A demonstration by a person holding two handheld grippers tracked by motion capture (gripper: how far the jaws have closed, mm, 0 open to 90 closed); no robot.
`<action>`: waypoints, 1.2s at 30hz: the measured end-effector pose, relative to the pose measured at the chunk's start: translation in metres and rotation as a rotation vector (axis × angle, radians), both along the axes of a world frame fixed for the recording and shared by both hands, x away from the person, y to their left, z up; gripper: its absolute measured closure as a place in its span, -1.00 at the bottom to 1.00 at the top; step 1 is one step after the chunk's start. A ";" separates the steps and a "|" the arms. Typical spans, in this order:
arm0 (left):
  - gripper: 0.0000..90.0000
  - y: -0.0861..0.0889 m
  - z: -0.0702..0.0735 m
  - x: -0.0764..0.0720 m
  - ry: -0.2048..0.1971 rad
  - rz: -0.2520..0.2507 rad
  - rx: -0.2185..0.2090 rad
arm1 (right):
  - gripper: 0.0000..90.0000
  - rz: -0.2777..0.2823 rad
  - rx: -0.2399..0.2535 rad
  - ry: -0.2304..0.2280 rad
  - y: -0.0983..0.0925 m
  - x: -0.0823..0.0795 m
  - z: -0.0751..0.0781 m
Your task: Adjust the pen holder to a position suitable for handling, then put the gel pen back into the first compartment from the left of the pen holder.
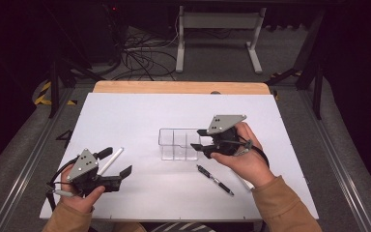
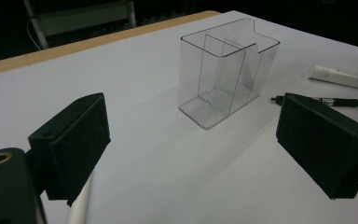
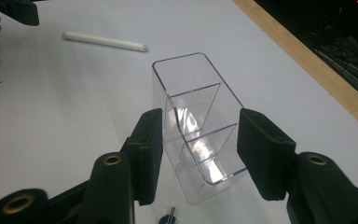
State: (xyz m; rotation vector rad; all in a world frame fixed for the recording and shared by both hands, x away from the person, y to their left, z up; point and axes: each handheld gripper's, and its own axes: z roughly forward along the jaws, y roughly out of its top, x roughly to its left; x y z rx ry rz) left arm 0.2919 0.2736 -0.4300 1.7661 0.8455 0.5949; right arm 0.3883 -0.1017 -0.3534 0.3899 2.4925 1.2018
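- At the middle of the white desk [image 1: 140,116] stands the clear plastic three-compartment organiser box [image 1: 178,143], upright and with nothing in it; no pen is stowed yet, so I judge the work barely begun.
- At five o'clock from the box, the black pen [image 1: 215,180] lies flat on the desk; at nine o'clock, near the left hand, lies the white marker [image 1: 110,161]. A second white marker [image 2: 339,76] shows beyond the black pen in the left gripper view.
- The right gripper [image 3: 196,154] is about half open, its jaws astride the box's near end; a slight gap shows at each wall, so nothing is gripped.
- The left gripper [image 2: 191,149] hangs wide open and empty, just beside the white marker.
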 end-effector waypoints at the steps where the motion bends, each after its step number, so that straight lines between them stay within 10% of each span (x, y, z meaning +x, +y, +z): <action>1: -0.77 0.000 0.000 0.000 0.000 0.002 0.002 | 0.16 -0.006 0.009 -0.001 -0.002 -0.001 -0.001; 36: -0.76 0.000 0.001 -0.004 -0.015 0.011 0.048 | 0.09 -0.184 0.111 0.047 -0.053 -0.049 -0.022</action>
